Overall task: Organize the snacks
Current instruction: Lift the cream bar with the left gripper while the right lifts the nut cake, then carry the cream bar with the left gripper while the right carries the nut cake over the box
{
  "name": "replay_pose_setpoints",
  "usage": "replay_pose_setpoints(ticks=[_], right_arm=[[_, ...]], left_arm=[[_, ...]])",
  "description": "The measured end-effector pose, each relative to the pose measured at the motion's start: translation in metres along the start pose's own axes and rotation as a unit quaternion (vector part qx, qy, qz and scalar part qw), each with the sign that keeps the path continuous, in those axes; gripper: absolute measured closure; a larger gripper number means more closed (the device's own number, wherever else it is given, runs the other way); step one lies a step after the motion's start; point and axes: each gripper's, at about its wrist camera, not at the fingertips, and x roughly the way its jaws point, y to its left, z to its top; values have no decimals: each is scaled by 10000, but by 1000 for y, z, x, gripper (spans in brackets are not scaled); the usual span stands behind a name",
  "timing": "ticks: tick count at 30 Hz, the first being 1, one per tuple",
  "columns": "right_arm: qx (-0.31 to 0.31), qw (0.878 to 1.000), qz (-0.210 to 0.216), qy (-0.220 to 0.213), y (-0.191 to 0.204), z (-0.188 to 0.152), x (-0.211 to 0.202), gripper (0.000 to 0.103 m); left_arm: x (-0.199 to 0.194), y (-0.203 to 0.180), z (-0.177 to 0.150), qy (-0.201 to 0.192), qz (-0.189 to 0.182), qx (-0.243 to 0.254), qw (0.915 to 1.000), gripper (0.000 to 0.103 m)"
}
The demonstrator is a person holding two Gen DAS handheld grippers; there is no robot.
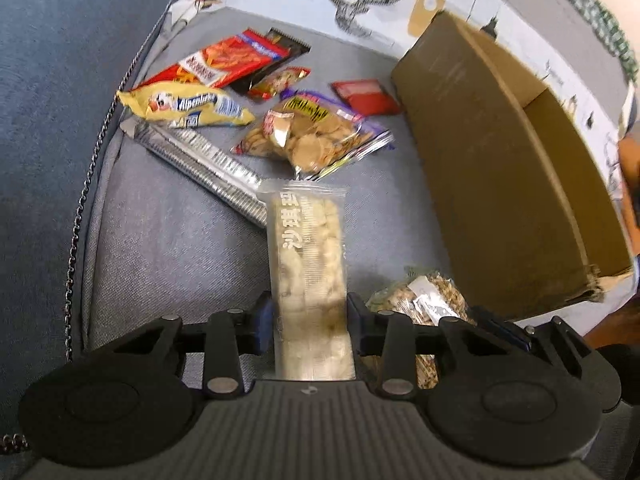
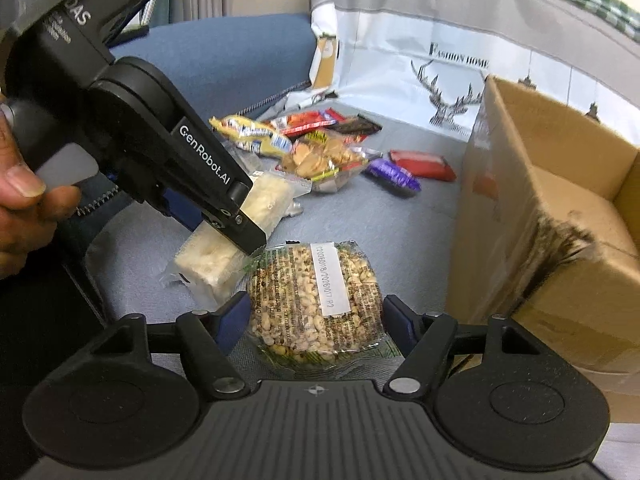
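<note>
Puffed-rice bar (image 1: pixel 310 280) is clamped in the left gripper (image 1: pixel 310 322); grain cake (image 2: pixel 316 304) is bracketed, unpinched, by the right gripper (image 2: pixel 316 316). Carriage over the cardboard box (image 1: pixel 520 184) rim is advised.

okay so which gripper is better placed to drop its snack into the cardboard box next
Probably the left. The left gripper is already shut on the pale rice bar and holds it lifted, while the right gripper's jaws only straddle the round puffed-grain cake, though it sits nearer the cardboard box.
</note>
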Motion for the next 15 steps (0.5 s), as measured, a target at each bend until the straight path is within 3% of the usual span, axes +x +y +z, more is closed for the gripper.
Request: replay_pose_setpoints(ticks=[7, 15], right_arm=[[-173, 9990, -58, -396, 5, 8, -38, 30], [-483, 9913, -129, -1214, -14, 40, -105, 29]], left_arm=[[-28, 0, -8, -677, -512, -26, 9964, 63], [-54, 3, -19, -1314, -1035, -58, 9859, 63]])
